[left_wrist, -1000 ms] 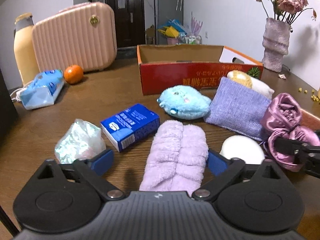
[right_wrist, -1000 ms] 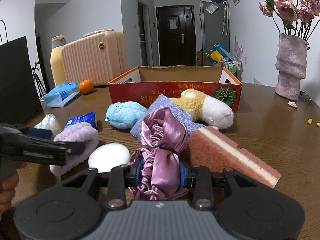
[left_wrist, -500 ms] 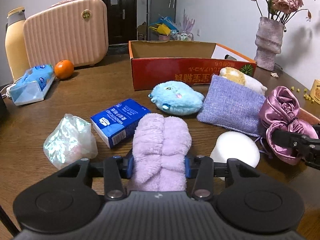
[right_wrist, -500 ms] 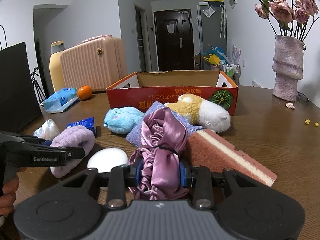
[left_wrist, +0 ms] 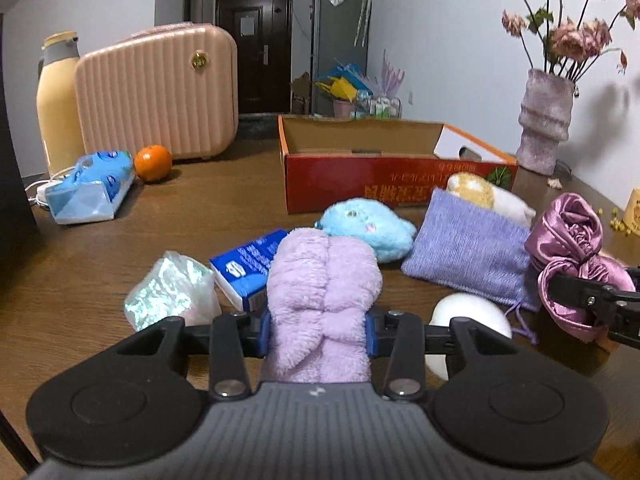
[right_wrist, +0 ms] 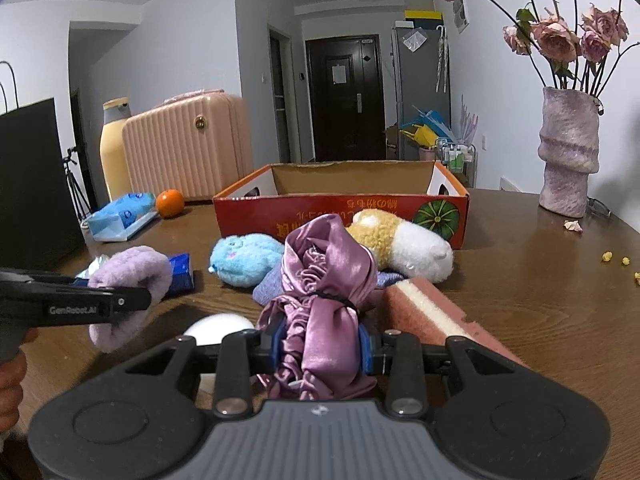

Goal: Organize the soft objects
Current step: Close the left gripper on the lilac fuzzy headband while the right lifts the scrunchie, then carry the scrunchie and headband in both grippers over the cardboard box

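Both claws are clamped: the left gripper squeezes the lilac fluffy towel, its long axis running straight ahead toward the open red box; the right gripper pinches the pink satin bundle, lengthwise between its pads. Bare table lies rightward.

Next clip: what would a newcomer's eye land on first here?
Probably the two soft bundles clamped up front: a fluffy lilac towel roll in the left tool, and a shiny purple satin bundle in the right tool. Behind them an open red cardboard box sits mid-table.
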The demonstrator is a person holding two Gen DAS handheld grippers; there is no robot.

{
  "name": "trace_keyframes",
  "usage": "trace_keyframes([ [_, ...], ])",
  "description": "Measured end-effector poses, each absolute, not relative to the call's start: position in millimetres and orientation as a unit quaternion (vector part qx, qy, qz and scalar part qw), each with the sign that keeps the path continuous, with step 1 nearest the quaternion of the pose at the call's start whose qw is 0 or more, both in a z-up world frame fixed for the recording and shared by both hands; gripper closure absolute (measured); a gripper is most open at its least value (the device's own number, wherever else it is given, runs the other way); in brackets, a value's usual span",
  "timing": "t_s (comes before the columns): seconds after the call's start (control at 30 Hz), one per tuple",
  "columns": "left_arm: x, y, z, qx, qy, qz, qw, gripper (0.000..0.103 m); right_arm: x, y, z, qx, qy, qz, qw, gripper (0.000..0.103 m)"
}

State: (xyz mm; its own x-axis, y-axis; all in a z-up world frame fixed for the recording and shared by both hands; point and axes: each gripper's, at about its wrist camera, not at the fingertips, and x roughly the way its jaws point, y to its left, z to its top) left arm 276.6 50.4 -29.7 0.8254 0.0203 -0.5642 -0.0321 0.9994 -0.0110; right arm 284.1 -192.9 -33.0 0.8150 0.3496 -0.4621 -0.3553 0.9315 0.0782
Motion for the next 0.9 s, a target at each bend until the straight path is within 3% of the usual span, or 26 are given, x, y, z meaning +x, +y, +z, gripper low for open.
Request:
trace_keyframes([
  [0.9,272.3,16.9,24.8,-0.023,0.216,0.008,0.976,0.062,302.1,-207.7,20.6,-0.03,0.161,0.173,0.971,0.069],
])
